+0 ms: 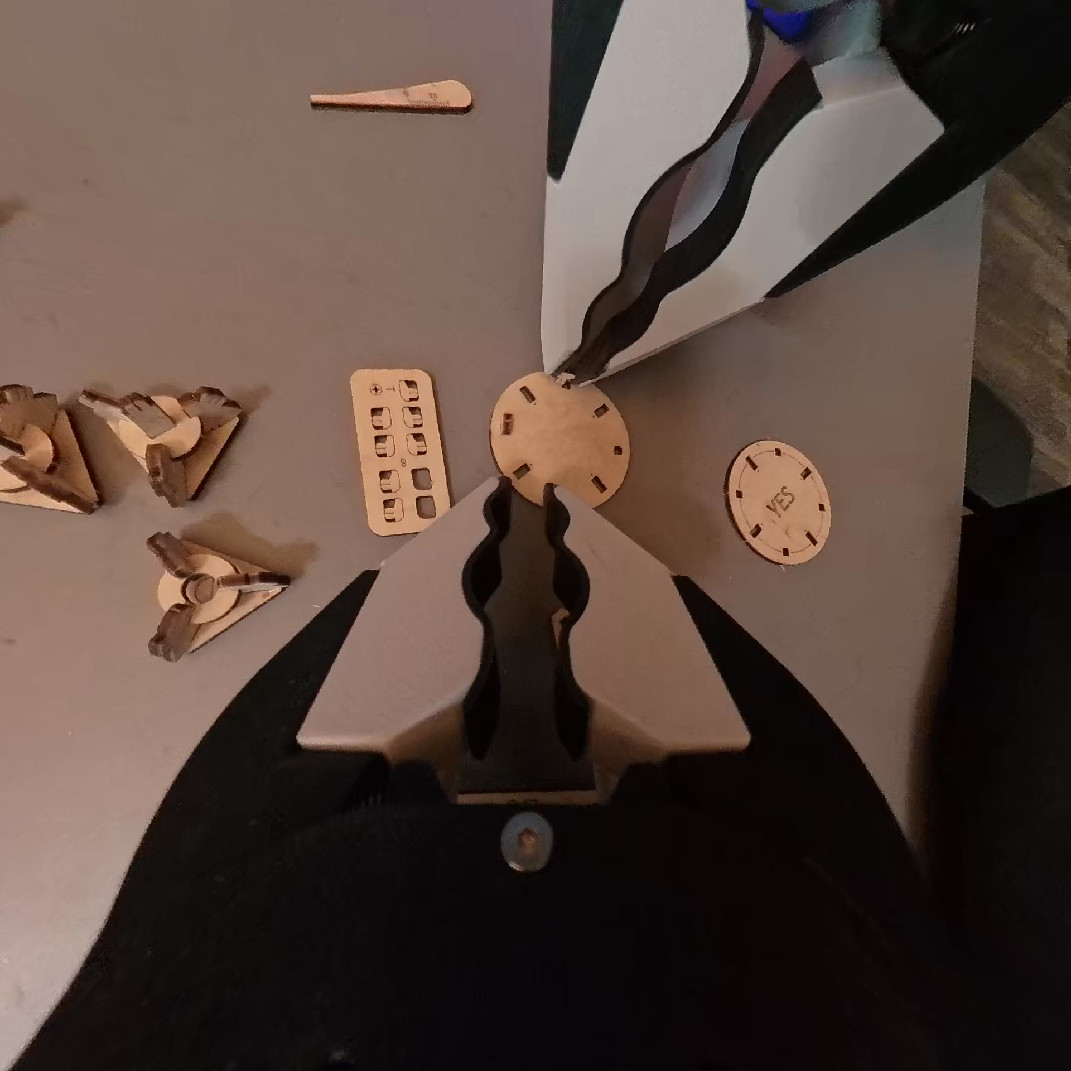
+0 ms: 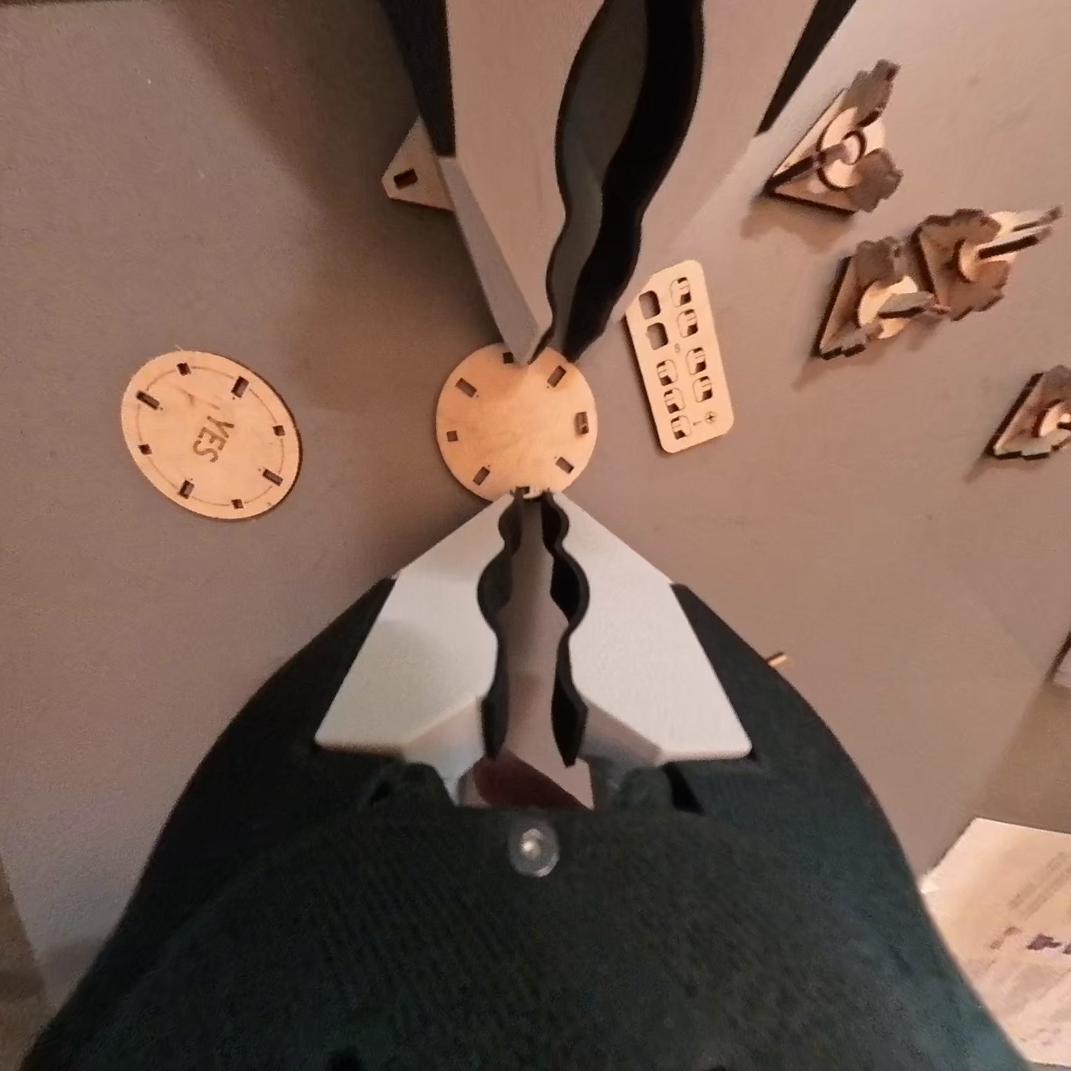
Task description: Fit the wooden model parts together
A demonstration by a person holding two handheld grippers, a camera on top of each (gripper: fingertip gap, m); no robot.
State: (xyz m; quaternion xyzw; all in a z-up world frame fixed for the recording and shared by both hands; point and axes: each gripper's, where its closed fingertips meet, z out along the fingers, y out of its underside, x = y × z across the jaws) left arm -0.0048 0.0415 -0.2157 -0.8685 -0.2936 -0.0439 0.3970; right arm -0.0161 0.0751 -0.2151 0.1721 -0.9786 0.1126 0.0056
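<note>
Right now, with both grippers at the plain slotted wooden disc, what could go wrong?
1. The right gripper pinches a tiny wooden peg at the plain round slotted wooden disc's rim; that small hold could slip.
2. The left gripper straddles the opposite edge, apparently not pressing, so the disc may slide on the grey table.
3. The rectangular wooden card with cut-outs lies close beside the disc; a skid could knock it.
</note>
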